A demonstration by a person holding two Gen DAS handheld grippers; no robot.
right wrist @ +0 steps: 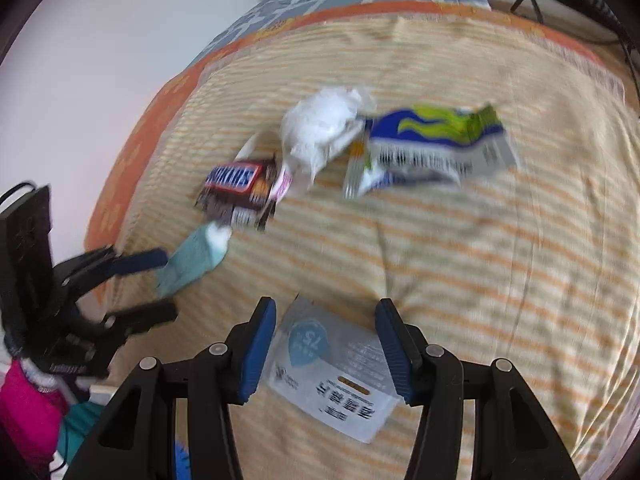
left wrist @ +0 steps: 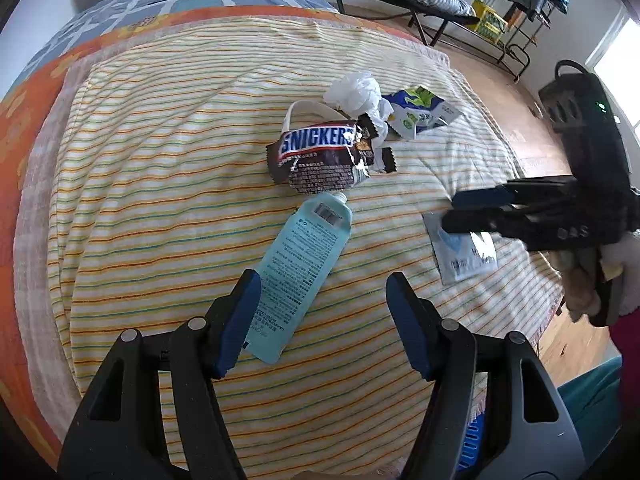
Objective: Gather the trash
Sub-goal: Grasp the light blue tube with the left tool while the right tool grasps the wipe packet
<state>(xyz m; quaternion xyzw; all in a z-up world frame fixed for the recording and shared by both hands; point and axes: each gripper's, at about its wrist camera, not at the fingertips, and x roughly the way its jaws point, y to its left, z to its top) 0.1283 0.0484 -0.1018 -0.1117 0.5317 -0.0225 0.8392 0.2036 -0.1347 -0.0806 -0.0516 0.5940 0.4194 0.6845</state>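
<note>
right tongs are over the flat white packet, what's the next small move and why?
Probably lower the right tongs a little further, then close. The white packet lies flat on the striped blanket, between open blue pads that do not seem to press on it. Being thin, it likely needs the tips down at the cloth first.

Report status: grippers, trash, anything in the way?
Left gripper open beside teal tube. Right gripper open astride white sachet. Snickers wrapper, crumpled tissue uncollected. Nothing blocking.

Glossy foil Snickers wrapper [left wrist: 320,152], ribbed striped cloth [left wrist: 160,184]
</note>
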